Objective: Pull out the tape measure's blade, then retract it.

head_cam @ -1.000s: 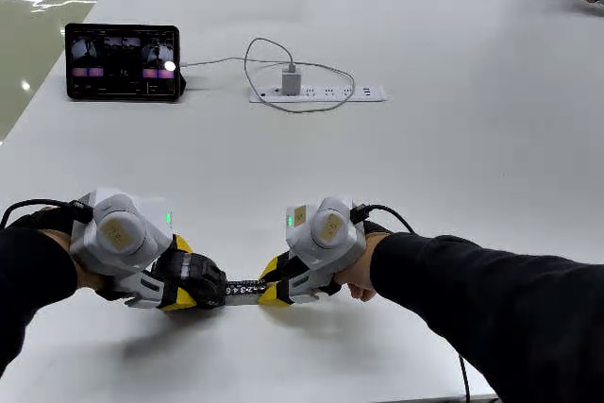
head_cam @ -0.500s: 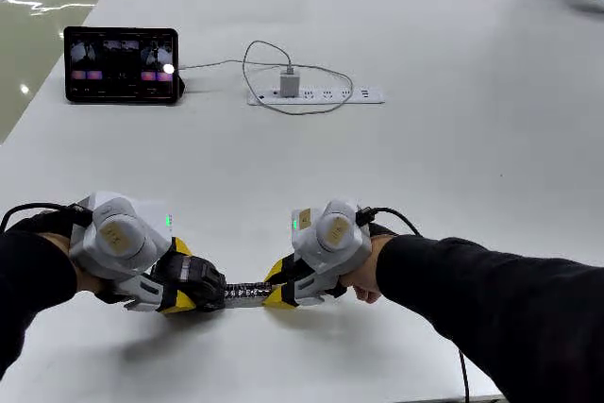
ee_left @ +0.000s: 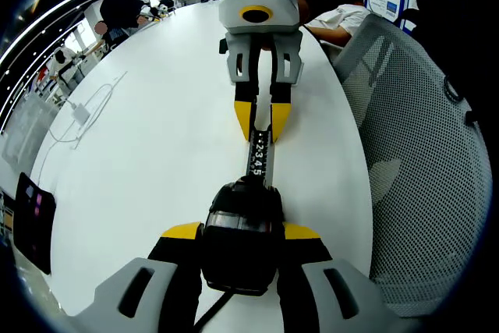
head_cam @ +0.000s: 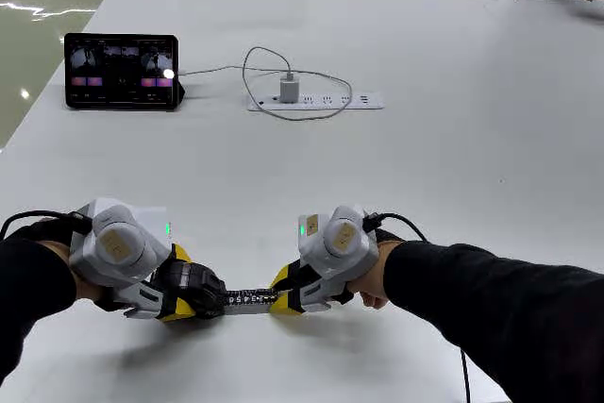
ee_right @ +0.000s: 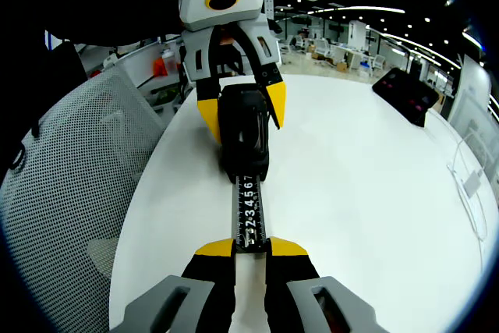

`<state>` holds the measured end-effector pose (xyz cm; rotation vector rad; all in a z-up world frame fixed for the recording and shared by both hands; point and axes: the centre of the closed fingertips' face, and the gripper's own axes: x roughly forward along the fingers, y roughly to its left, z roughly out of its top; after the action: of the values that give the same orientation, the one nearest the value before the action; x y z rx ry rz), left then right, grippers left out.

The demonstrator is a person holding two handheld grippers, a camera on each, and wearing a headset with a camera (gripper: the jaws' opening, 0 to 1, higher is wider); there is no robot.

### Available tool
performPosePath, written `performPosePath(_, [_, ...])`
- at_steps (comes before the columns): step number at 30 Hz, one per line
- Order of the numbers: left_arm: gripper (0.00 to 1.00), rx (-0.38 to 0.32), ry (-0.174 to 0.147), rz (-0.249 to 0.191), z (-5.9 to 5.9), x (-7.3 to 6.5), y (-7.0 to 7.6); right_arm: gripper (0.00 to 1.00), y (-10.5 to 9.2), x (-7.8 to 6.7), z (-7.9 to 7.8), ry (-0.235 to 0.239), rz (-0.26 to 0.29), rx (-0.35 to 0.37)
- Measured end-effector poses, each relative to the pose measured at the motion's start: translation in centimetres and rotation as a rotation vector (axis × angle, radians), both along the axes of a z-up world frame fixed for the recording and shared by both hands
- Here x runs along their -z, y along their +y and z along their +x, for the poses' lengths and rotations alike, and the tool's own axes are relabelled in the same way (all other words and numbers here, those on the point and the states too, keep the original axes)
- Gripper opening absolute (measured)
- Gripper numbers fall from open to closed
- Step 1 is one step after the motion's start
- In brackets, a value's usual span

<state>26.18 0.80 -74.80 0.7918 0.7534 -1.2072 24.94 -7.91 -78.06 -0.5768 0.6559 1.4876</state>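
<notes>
Tape blade partly drawn, stretched flat between the two grippers near the table edge.

Left gripper is clamped on the black tape measure, anchoring its case on the white table so it cannot slide. Right gripper is closed on the tip end of the blade and faces the left one. Both sit in line with the blade, likely so the pull runs straight. Only low numbers show. My read: pull-out stage, retraction not yet begun.
</notes>
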Motion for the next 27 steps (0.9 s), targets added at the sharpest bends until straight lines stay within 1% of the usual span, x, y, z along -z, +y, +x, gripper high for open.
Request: performPosePath(27, [0.32, -0.002, -0.001, -0.003, -0.1, 0.0, -0.1, 0.1, -1.6, -0.2, -0.2, -0.004, -0.012, 0.0])
